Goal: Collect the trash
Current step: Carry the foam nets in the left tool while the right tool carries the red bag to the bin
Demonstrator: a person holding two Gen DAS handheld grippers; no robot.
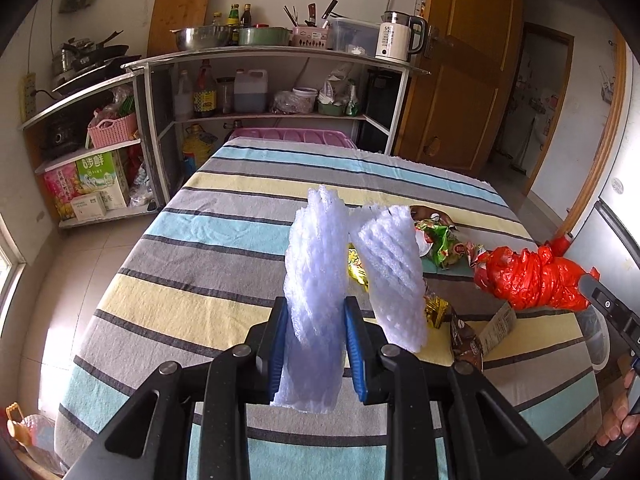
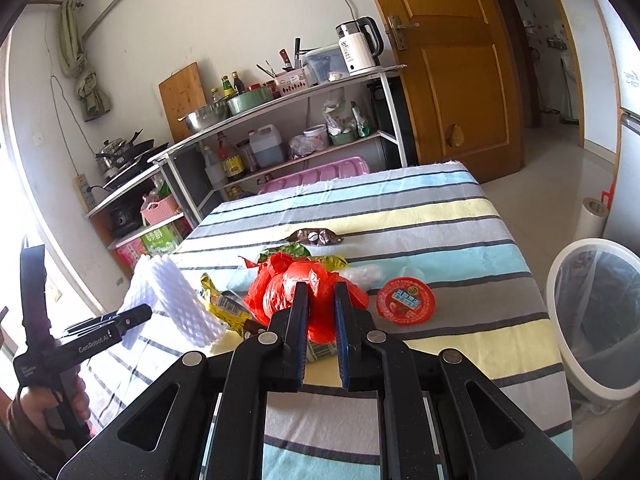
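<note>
Left hand-held gripper [image 1: 316, 344] pinched a white foam-mesh fruit sleeve [image 1: 320, 280], soft and springy, above the striped cloth-covered table [image 1: 208, 240]; right hand-held gripper [image 2: 322, 320] clamped a crinkled red plastic bag [image 2: 288, 288]. Both loads are light and compressible: hold firmly until over the white lined waste bin [image 2: 560, 280] beside the table.

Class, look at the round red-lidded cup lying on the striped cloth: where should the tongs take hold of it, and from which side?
Probably the rim. The red-lidded cup lies low with its flat lid up, beside the red plastic bag, so the top gives no purchase. Come from above, one finger on each side of the round edge, approaching from the trash bin side, where the cloth is bare.
</note>
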